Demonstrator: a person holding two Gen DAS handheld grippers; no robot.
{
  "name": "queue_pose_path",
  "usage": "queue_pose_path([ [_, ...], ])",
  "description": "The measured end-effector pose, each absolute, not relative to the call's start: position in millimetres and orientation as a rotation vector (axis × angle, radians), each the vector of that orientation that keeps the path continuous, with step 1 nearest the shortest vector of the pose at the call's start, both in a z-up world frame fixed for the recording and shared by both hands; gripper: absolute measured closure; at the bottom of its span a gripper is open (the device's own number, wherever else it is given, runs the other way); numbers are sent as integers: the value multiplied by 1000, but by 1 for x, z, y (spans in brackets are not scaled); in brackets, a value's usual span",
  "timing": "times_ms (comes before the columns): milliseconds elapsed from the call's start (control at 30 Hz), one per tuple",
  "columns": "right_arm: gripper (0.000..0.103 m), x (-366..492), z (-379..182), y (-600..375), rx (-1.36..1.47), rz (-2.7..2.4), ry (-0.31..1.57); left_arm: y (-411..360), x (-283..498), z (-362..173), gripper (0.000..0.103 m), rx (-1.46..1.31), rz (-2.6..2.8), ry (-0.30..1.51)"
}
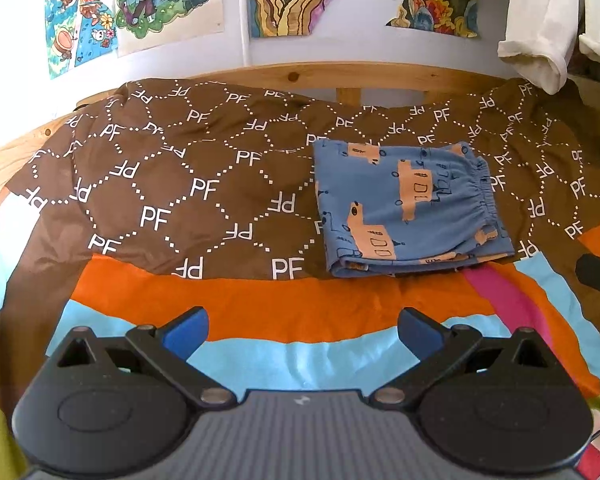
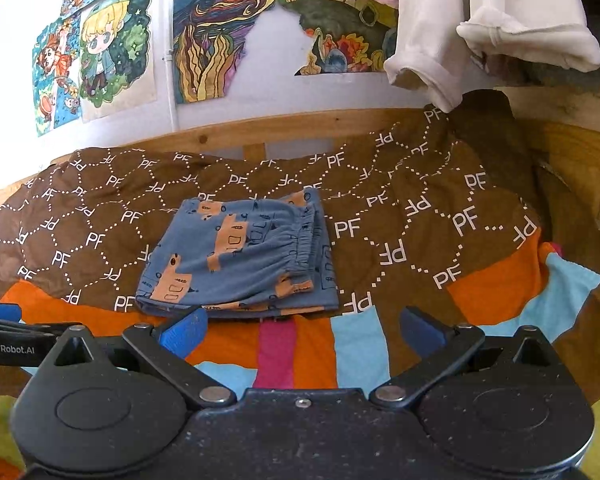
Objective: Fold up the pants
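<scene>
Small blue pants (image 1: 410, 208) with orange truck prints lie folded into a compact rectangle on the brown "PF" patterned bedspread (image 1: 172, 184); the elastic waistband faces right. In the right wrist view the folded pants (image 2: 240, 256) rest just beyond the fingers. My left gripper (image 1: 303, 330) is open, held back over the orange and light-blue stripes, with nothing between its blue fingertips (image 1: 188, 330). My right gripper (image 2: 303, 330) is open too, empty, close to the near edge of the pants. The left gripper's side (image 2: 4, 334) shows at the left edge of the right wrist view.
A wooden bed rail (image 1: 340, 76) runs behind the bedspread, below a wall with colourful drawings (image 1: 136, 4). White garments (image 2: 440, 52) hang at the upper right. The striped bedspread (image 2: 296, 352) spreads under both grippers.
</scene>
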State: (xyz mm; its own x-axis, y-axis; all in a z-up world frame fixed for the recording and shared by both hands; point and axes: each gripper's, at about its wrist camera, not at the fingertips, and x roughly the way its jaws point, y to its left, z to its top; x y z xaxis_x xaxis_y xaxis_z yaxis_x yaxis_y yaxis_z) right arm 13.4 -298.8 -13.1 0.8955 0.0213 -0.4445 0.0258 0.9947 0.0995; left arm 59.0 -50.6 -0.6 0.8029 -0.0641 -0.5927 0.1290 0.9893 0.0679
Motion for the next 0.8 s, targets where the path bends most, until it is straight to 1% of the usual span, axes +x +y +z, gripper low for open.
queue_pose_path([
  [800,1,16,-15,-299,99,0,472,-51,57,-3,0,120,-113,636],
])
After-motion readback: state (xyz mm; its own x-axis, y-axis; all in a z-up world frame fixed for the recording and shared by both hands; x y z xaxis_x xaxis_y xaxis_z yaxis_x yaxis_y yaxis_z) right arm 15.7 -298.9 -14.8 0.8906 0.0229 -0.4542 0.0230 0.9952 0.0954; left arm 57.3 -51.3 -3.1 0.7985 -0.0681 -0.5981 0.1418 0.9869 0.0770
